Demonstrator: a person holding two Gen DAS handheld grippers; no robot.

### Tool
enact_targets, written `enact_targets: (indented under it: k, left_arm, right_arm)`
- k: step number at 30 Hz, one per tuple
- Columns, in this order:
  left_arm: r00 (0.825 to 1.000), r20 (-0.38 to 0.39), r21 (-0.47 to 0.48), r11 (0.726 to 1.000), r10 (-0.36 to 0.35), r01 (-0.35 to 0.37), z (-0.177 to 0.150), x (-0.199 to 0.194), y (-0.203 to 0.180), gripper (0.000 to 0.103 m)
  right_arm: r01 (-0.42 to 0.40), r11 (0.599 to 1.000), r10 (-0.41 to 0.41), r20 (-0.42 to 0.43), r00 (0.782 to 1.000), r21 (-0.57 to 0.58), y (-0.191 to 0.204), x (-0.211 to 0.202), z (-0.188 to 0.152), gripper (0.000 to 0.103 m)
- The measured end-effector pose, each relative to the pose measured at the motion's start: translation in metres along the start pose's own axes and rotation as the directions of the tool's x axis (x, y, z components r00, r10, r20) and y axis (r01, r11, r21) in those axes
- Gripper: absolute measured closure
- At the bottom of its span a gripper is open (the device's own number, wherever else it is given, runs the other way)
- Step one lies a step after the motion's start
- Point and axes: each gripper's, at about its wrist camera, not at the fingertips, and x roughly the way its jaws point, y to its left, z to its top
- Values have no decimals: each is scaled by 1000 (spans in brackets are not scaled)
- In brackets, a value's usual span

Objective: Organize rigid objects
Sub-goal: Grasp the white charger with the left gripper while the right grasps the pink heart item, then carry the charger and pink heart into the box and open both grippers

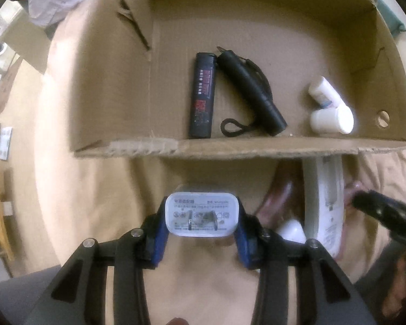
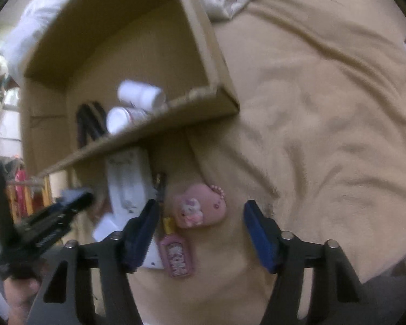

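My left gripper (image 1: 202, 226) is shut on a white plug adapter (image 1: 202, 214), held above the beige bedding just in front of the cardboard box (image 1: 230, 146). Inside the box lie a black lighter (image 1: 202, 96), a black flashlight (image 1: 253, 93) with a strap, and two white bottles (image 1: 331, 108). My right gripper (image 2: 201, 226) is open and empty, its jaws on either side of a pink heart-shaped case (image 2: 201, 207). A pink bottle charm (image 2: 177, 254) lies just below the case. A white charger (image 2: 128, 181) lies to the left, next to the box wall.
The beige blanket (image 2: 324, 122) covers the bed around the box. The box (image 2: 154, 132) stands close ahead of my right gripper. The left gripper (image 2: 40, 230) shows at the left of the right wrist view. A small white object (image 1: 292, 230) lies by the charger (image 1: 326, 200).
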Motion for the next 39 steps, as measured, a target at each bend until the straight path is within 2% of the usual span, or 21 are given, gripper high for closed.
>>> enact_targets:
  k: [6,9,10,12,13,14,17,22,27,28,29,39]
  left_arm:
    - [1000,-5,-17,1000,-5,5,-2,-1,4,64]
    - [1000,-3,-25,1000,-6,6,-7,-4,19,64]
    - [1000,-5,-27,1000,-4,4,2,3,19,64]
    - [1000,-4,-32,999,-6,6,-1,1,23,64]
    - [1000,-3,-33,999,-6,6,-2,0,24,64]
    - [1000,-2,-33,999,-6,6,-2,0,25,64]
    - [1000,-6,-31,999,-7,7,-3,0,28,64]
    - [1000,-6,-23,1000,-6,6,-1,1,23,64]
    - [1000,0,-33,999,-5,5,-3,-3,24,64]
    - [1000,0,-36,999,-4,4,-4,-4,24,64]
    - [1000,1,-38,999,-2,2,-5,-4,26,64]
    - [1000,18,-77,997,0,1,-8,-17,36,64]
  right_arm:
    - [113,988,-115,-12,993,-109,21,19,2,35]
    - [148,979,-150,-6,989,-136,26,25,3,35]
    - [159,976,-162,-8,987,-150,28,27,3,35]
    - [187,965,-190,0,982,-183,31,29,1,39]
    - [207,959,-209,8,978,-192,34,29,0,52]
    - [231,956,-231,22,973,-183,32,27,0,53]
    - [186,976,-185,18,982,-115,20,22,5,53]
    - [256,945,-255,30,966,-201,34,32,3,52]
    - [252,947,-243,68,968,-199,44,29,1,55]
    - [245,951,-234,81,969,-189,43,24,4,58]
    - [230,957,-215,98,972,-176,42,18,4,80]
    - [147,978,-129,128,983,-146,39,-14,-2,80]
